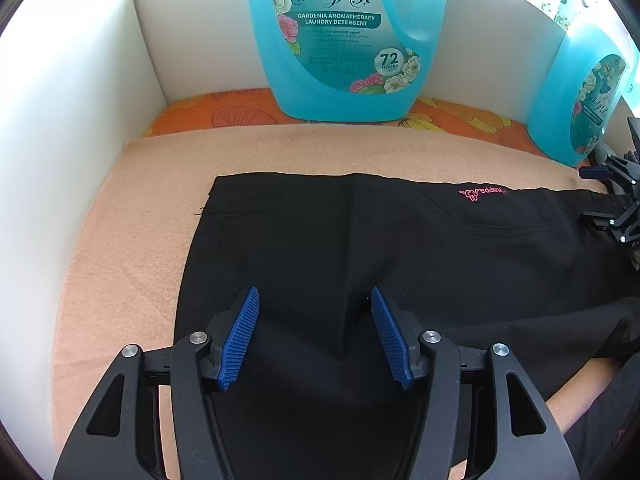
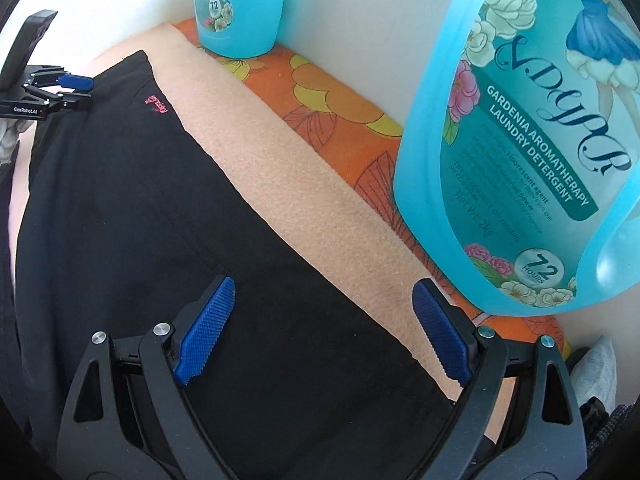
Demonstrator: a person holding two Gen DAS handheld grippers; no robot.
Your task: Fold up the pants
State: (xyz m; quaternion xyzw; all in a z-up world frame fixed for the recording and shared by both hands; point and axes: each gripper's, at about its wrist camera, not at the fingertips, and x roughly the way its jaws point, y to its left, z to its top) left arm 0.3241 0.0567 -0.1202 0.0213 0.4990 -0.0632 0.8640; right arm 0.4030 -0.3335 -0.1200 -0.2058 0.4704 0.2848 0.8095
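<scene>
Black pants [image 1: 400, 248] with a small pink logo [image 1: 482, 193] lie flat on a peach towel [image 1: 132, 240]. My left gripper [image 1: 314, 294] hangs open just over the cloth near the pants' left end, a soft crease running between its blue pads [image 1: 240, 340]. In the right wrist view, my right gripper [image 2: 324, 284] stands wide open across the far edge of the pants [image 2: 120, 200]: one pad is over black cloth, the other over the towel [image 2: 320, 216]. Each gripper shows small in the other's view: right gripper [image 1: 588, 194], left gripper [image 2: 90, 92].
A blue laundry detergent jug [image 1: 344, 40] stands at the back on an orange flowered cloth [image 1: 224, 112], a second jug [image 2: 520, 152] close beside my right gripper. White walls [image 1: 72, 100] close off the left and back. A person's bare leg [image 1: 576, 404] lies at the near right.
</scene>
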